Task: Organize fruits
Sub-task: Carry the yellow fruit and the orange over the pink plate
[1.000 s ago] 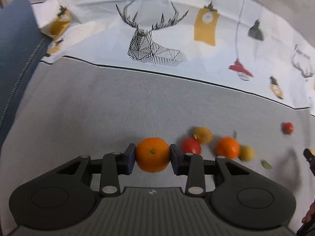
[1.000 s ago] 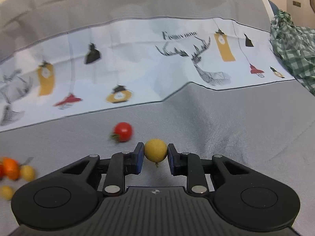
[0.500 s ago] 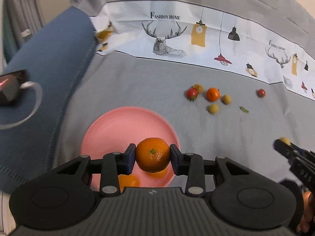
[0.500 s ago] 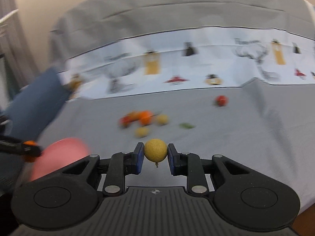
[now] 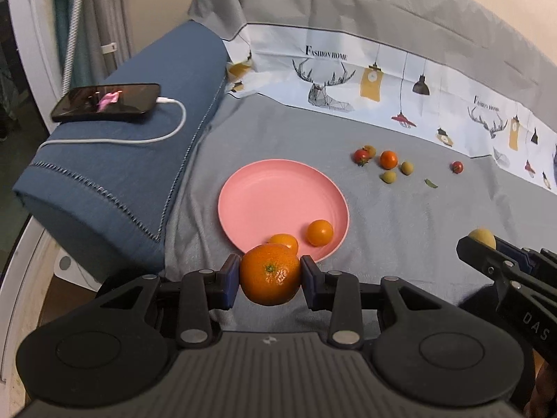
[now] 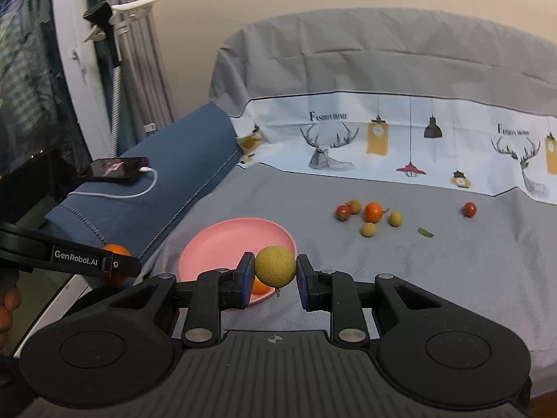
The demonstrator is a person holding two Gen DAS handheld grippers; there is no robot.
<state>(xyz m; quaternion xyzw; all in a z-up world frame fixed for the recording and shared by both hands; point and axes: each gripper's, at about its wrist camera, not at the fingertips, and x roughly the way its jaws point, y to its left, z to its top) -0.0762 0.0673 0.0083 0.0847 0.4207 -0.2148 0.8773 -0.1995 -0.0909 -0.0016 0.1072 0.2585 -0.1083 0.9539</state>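
Fruits show first in the left wrist view: the left claw [image 5: 271,276] grips a mandarin [image 5: 270,274] above the near rim of the pink plate [image 5: 264,198], which holds two small oranges [image 5: 319,232] on the grey bedcover [image 5: 400,216]. From the right wrist view, the right claw [image 6: 275,271] clamps a yellow-brown round fruit [image 6: 275,266] near the plate, with loose fruits [image 6: 373,211] farther back.

Left wrist view sits behind its own hand-held gripper [image 5: 270,277], tilted steeply down over the bed [image 5: 400,230], close to the pink plate [image 5: 275,195]. Right wrist view sits behind the right hand-held gripper [image 6: 275,275], angled shallower, taking in more wall and headboard end. Both face the same way and share the plate, the scattered fruit cluster [image 6: 370,214], the printed sheet band [image 6: 400,139] and the phone [image 5: 108,102] on the blue cushion [image 5: 115,174]. Each catches the other gripper at its edge.
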